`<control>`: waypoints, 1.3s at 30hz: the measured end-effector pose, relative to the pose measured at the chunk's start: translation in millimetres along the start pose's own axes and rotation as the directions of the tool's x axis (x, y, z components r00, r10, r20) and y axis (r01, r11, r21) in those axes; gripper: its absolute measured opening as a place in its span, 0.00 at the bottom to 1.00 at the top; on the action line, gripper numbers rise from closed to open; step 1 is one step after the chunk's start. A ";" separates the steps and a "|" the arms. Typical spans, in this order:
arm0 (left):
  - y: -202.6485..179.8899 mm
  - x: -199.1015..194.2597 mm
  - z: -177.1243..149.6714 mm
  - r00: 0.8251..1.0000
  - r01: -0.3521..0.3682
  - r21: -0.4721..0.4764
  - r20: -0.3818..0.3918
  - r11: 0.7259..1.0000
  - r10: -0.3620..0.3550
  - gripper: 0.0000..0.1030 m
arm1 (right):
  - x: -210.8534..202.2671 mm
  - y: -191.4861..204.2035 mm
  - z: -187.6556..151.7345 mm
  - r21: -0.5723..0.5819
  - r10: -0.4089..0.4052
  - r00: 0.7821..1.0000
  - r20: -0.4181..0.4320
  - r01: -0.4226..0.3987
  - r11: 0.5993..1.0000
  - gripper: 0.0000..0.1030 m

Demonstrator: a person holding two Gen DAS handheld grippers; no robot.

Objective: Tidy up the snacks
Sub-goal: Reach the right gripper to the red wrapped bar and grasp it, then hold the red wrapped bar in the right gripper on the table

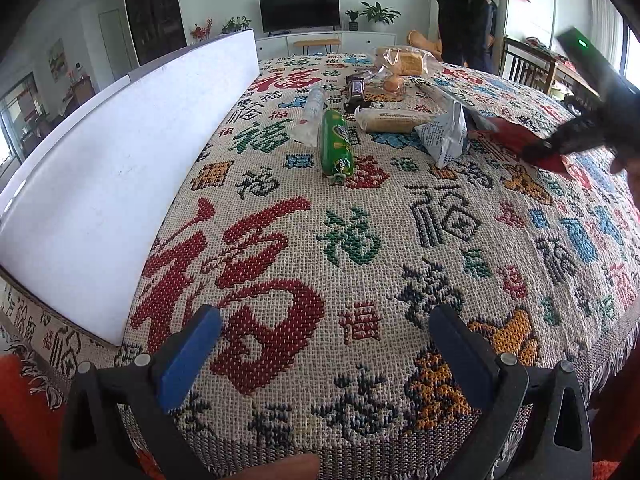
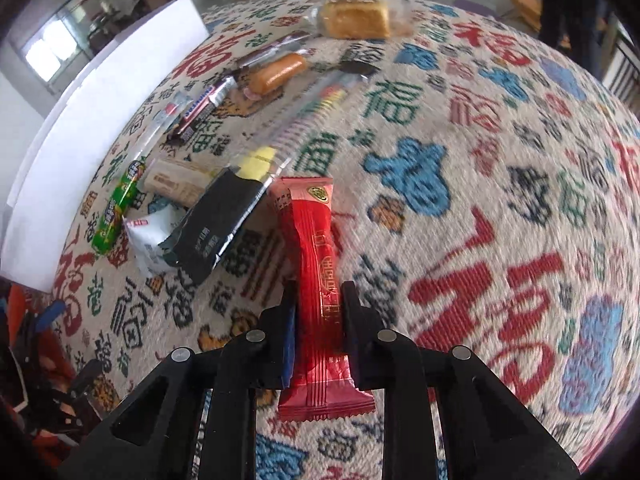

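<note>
Red foil snack bar [image 2: 316, 280] is clamped in the right tool [image 2: 318, 304], jaws closed across its lower half, bar sticking forward over the woven cloth [image 2: 480, 184] on the worktop. Can't tell if its far end touches the cloth or rides just above it.

Handling, my read: light, crinkly wrapper, slick foil, contents likely brittle. The mid-body hold looks sound; a crimped end would slip or tear. Squeezing harder risks crushing it.

Left tool [image 1: 324, 344] is spread wide with nothing between its blue pads [image 1: 188, 360], low over the near edge of the cloth.

Rest of the pile sits just left of the bar:
- black packet [image 2: 216, 224], nearest, almost touching the bar's far end
- white pouch [image 2: 148, 240] and green tube [image 2: 116, 208] beyond it
- tan biscuit pack [image 2: 176, 184], dark candy bar [image 2: 204, 108], sausage [image 2: 276, 72]
- bagged cake [image 2: 356, 18] at the far side

White board [image 1: 120, 152] stands along the left edge of the worktop. The black packet is the main obstacle if the bar swings left; the right half of the cloth is bare.
</note>
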State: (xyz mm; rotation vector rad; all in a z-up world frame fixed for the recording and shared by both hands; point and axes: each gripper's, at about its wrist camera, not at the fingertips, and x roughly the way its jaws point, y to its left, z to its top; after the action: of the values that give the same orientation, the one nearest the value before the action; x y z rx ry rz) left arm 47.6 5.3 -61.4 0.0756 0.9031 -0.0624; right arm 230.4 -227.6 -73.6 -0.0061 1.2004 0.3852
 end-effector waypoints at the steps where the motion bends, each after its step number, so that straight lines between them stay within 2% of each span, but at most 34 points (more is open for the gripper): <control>1: -0.1 0.1 0.1 1.000 0.000 0.000 0.000 1.000 0.000 1.00 | -3.5 -7.1 -7.4 0.034 -0.015 1.000 0.015 0.014 0.999 0.21; 3: 0.0 0.1 0.1 1.000 0.000 -0.002 -0.001 1.000 0.000 1.00 | -11.4 -22.0 -21.3 0.082 -0.069 0.997 0.037 0.066 0.994 0.21; 6: -0.4 0.4 0.7 1.000 -0.001 -0.003 -0.001 1.000 0.001 1.00 | -20.7 -31.3 -35.9 0.081 -0.153 0.984 0.091 0.146 0.986 0.32; 7: -0.1 0.4 0.5 1.000 0.000 -0.004 -0.001 1.000 0.000 1.00 | -22.9 -33.5 -39.4 0.075 -0.166 0.980 0.113 0.158 0.985 0.50; 9: 1.0 1.0 0.8 1.000 0.003 -0.009 -0.002 1.000 -0.003 1.00 | -26.1 -32.9 -45.9 0.063 -0.174 0.972 0.158 0.166 0.984 0.71; 12: 3.6 1.9 0.3 1.000 0.012 -0.020 -0.005 1.000 -0.012 1.00 | -21.8 -29.9 -51.7 0.043 -0.195 0.963 0.187 0.190 0.981 0.70; 16: 6.0 2.5 -0.4 1.000 0.014 -0.021 -0.006 1.000 -0.014 1.00 | -15.2 -26.7 -55.6 0.057 -0.218 0.949 0.227 0.211 0.976 0.76; 21: 6.0 2.4 -0.8 1.000 0.014 -0.020 -0.005 1.000 -0.014 1.00 | -13.6 -25.0 -64.1 0.082 -0.238 0.929 0.284 0.224 0.971 0.79; 39: 6.0 2.4 -1.1 1.000 0.014 -0.020 -0.006 1.000 -0.014 1.00 | -13.3 -26.5 -64.4 0.097 -0.251 0.927 0.280 0.233 0.968 0.84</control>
State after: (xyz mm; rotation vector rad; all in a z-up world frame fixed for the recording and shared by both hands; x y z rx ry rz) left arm 48.7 11.3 -63.7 0.0505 0.9105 -0.0662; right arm 175.8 -269.6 -90.6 -0.0431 0.9062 0.1242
